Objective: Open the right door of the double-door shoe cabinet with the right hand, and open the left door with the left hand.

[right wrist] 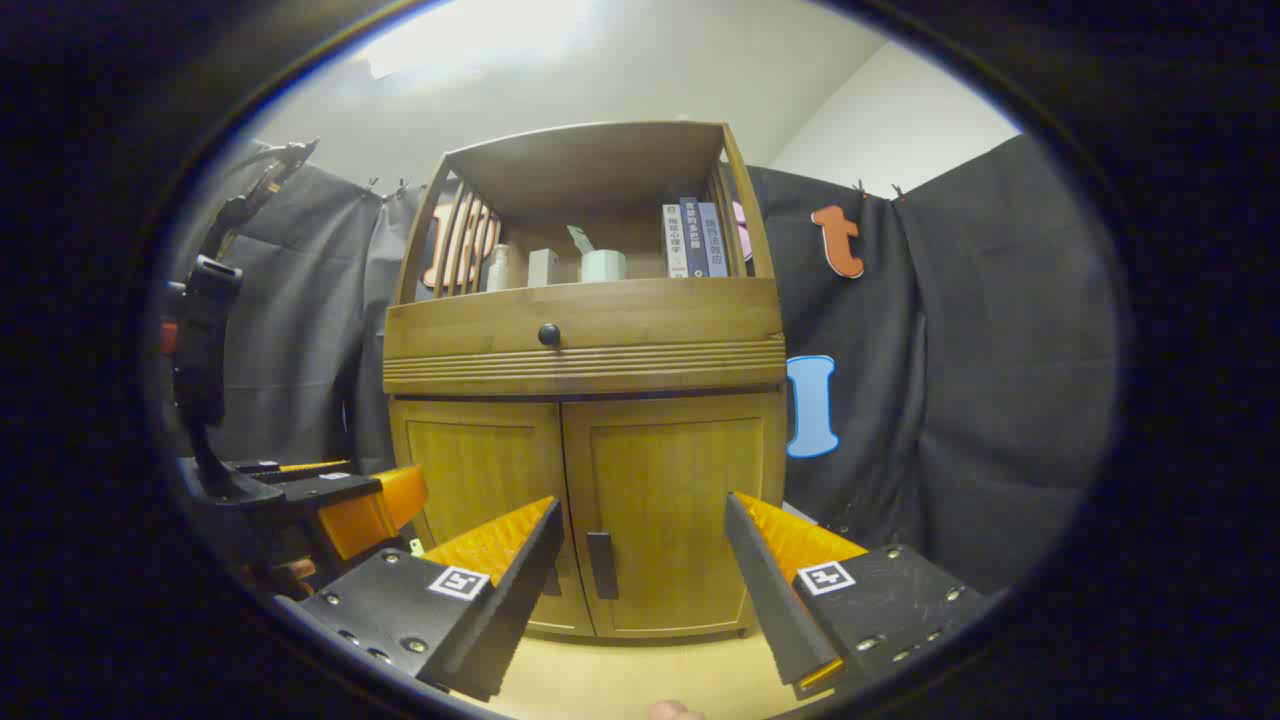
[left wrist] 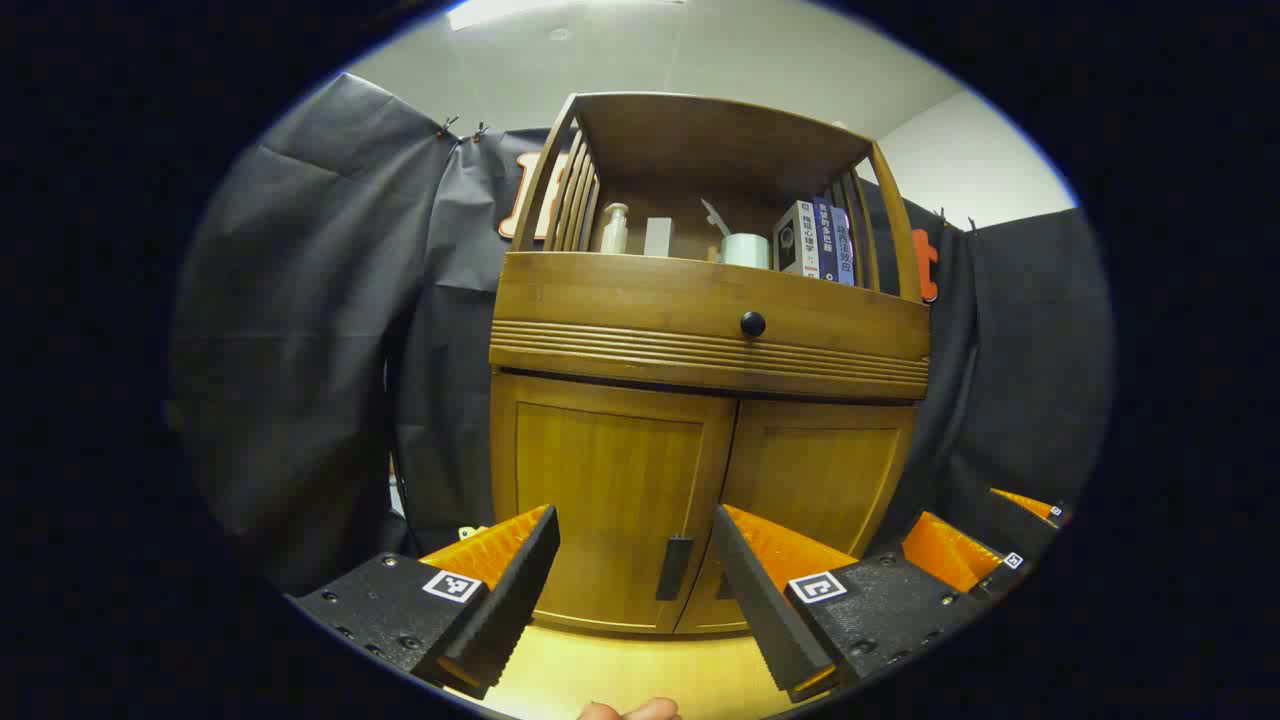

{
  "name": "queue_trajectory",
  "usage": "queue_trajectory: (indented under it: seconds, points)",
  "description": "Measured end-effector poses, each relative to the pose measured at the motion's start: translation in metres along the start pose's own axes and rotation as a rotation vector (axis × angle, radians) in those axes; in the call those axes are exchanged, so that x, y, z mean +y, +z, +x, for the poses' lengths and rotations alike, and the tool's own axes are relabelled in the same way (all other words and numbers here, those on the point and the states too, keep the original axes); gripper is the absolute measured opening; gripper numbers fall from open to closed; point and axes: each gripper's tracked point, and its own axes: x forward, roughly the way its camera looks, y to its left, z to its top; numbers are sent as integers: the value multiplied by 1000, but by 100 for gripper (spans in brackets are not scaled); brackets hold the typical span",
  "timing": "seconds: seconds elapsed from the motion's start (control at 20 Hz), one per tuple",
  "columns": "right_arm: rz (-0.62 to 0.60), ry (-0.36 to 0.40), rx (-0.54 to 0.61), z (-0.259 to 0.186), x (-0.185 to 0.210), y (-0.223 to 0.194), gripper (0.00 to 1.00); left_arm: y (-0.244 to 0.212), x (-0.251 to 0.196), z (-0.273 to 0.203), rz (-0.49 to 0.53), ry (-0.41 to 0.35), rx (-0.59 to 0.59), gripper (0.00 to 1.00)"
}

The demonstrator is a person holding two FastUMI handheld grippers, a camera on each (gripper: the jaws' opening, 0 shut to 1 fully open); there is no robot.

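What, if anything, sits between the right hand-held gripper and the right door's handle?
Nothing visible. The right hand-held gripper is open and apart from the closed brown wooden right door; its dark vertical bar handle shows unobstructed between the fingers, with bare light wooden floor below.

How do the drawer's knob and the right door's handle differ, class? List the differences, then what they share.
The drawer knob is round; the right door handle is a long upright bar. The knob sits high, mid-drawer; the handle sits low, by the door's inner edge. Both are dark against the wood, and untouched.
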Motion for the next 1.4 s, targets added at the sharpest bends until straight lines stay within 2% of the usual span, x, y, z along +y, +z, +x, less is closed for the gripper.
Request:
queue_trajectory:
  seconds: [0.3,0.35,0.45,0.55,0.6,0.8,0.85,0.9,1.35,1.4]
  points:
    - [-12,-9,-5,-5,4,2,95,5,1,-3,12,-16,-17,92]
    - [-14,-8,-6,-6,4,1,95,7,0,-4,7,-26,-24,96]
    - [-14,-3,-6,-8,7,1,95,12,0,-7,-2,-40,-43,92]
    - [-16,-1,-6,-9,9,0,95,13,1,-9,5,-41,-53,95]
    - [-19,0,-6,-8,11,0,95,14,1,-9,8,-38,-55,92]
    - [-24,5,-13,-9,15,1,95,16,13,-4,7,-14,-54,92]
    - [-25,7,-13,-9,16,0,95,14,14,-5,5,-9,-54,95]
    - [-25,8,-12,-9,17,0,95,15,15,-5,1,-7,-55,92]
    - [-16,33,42,10,32,-26,95,26,38,-4,-1,31,-94,92]
    - [-19,34,48,17,33,-29,95,28,44,-4,1,43,-98,95]
